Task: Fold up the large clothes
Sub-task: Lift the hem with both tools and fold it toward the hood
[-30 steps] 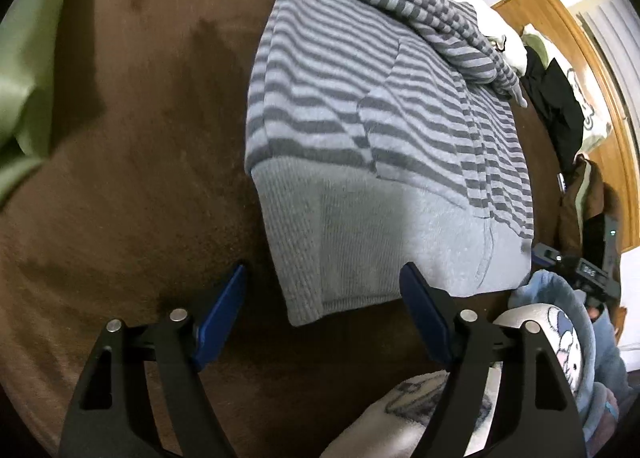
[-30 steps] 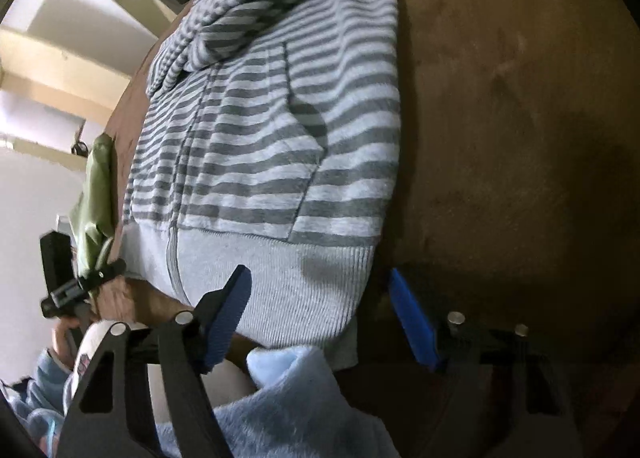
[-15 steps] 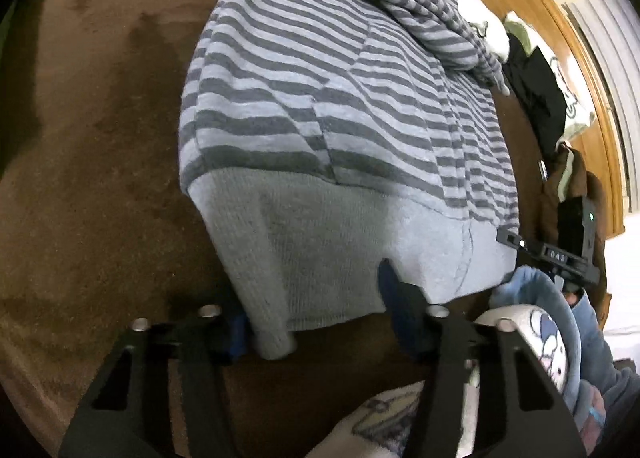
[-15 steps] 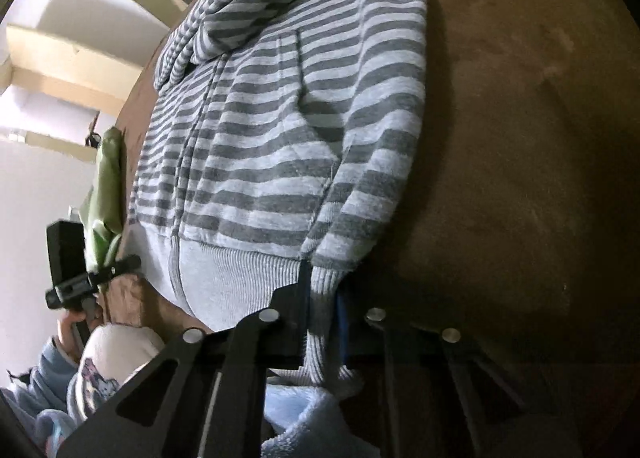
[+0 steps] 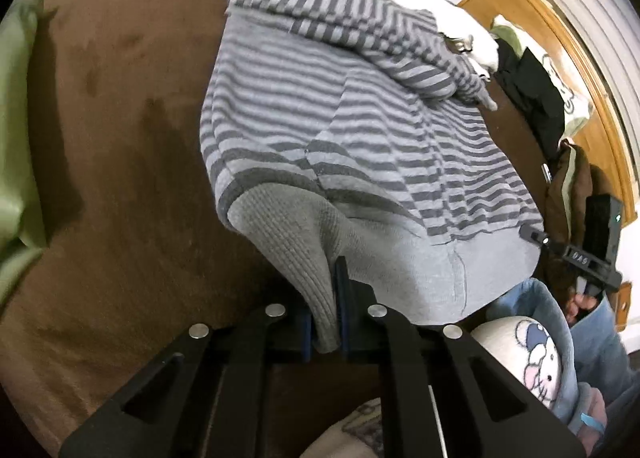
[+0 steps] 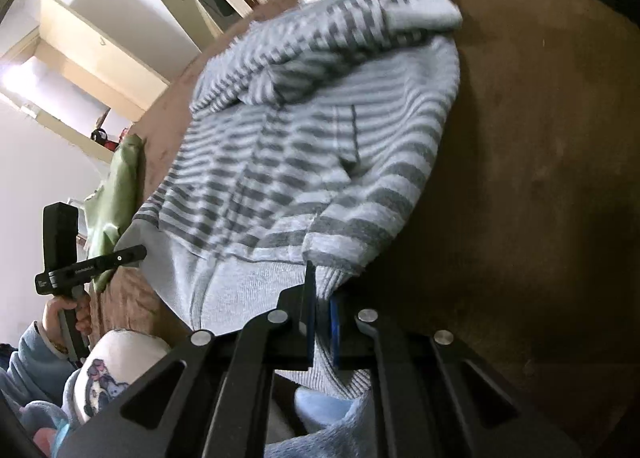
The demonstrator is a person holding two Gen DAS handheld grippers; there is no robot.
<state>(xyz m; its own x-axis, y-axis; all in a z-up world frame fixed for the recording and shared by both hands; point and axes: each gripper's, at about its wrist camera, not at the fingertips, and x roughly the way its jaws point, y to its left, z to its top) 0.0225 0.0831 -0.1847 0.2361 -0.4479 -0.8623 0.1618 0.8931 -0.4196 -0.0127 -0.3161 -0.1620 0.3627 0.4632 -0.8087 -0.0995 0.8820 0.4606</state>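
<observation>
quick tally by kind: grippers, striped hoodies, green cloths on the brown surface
grippers: 2, the left gripper and the right gripper, each shut on the hoodie's ribbed hem
striped hoodie: 1
green cloth: 1
total: 4

We are looking forward from each wrist, low and close over the striped hoodie (image 5: 360,146) hem. Both views are sharing the hoodie (image 6: 320,146) and brown blanket (image 5: 120,138), each also catching the opposite gripper.

Lighting dim and uneven. Right wrist view: overexposed wall (image 6: 36,90) upper left; striped hoodie (image 6: 304,146) motion-blurred. Left wrist view sharper. Heavy fisheye bending, black vignette corners in both.
</observation>
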